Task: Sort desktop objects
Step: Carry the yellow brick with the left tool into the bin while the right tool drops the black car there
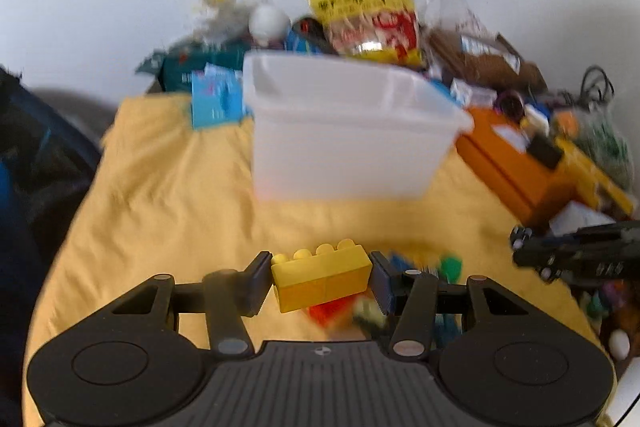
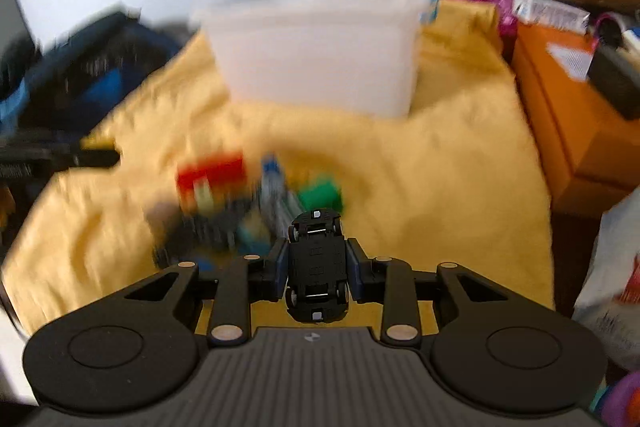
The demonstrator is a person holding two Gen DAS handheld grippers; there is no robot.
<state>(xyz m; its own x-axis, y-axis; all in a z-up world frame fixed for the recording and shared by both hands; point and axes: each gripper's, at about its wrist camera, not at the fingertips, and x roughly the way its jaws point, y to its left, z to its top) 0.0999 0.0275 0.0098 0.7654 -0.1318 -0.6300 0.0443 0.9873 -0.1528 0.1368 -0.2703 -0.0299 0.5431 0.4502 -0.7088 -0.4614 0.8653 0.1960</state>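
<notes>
Left tool point(image 1: 322, 277) clamped on a yellow building brick point(image 1: 322, 277), studs up, fingers point(image 1: 256, 281) pressed against its two short ends, held above a yellow cloth point(image 1: 168, 195) spread over the table. Right tool point(image 2: 318, 267) clamped on a small black toy car point(image 2: 318, 267), belly and wheels turned up toward the camera, nose pointing away along the fingers. Seen from the left wrist, the same car point(image 1: 522, 241) and right tool point(image 1: 580, 251) jutting in from the right edge, level with the brick and well apart from it.

Straight ahead of both tools, upright on the cloth: a translucent white plastic bin point(image 1: 344, 131), also point(image 2: 316, 47), open at the top, contents not discernible through the wall. Between tools and bin, a loose heap of small toys on the cloth, heavily blurred: a red brick point(image 2: 212, 173), a green piece point(image 2: 322, 193), blue and dark bits beside them; in the left view, red point(image 1: 330, 311) and green point(image 1: 450, 267) fragments just below and right of the held brick.

Behind the bin, against a pale wall, piled clutter: a yellow-and-red snack bag point(image 1: 368, 19), a white ball point(image 1: 269, 21), teal and blue cartons point(image 1: 216, 99). To the right of the bin, an orange box point(image 1: 512, 163), also point(image 2: 568, 107), carrying small odds and ends. At far left, a dark blue-and-black bag point(image 2: 80, 67) off the cloth's edge.
</notes>
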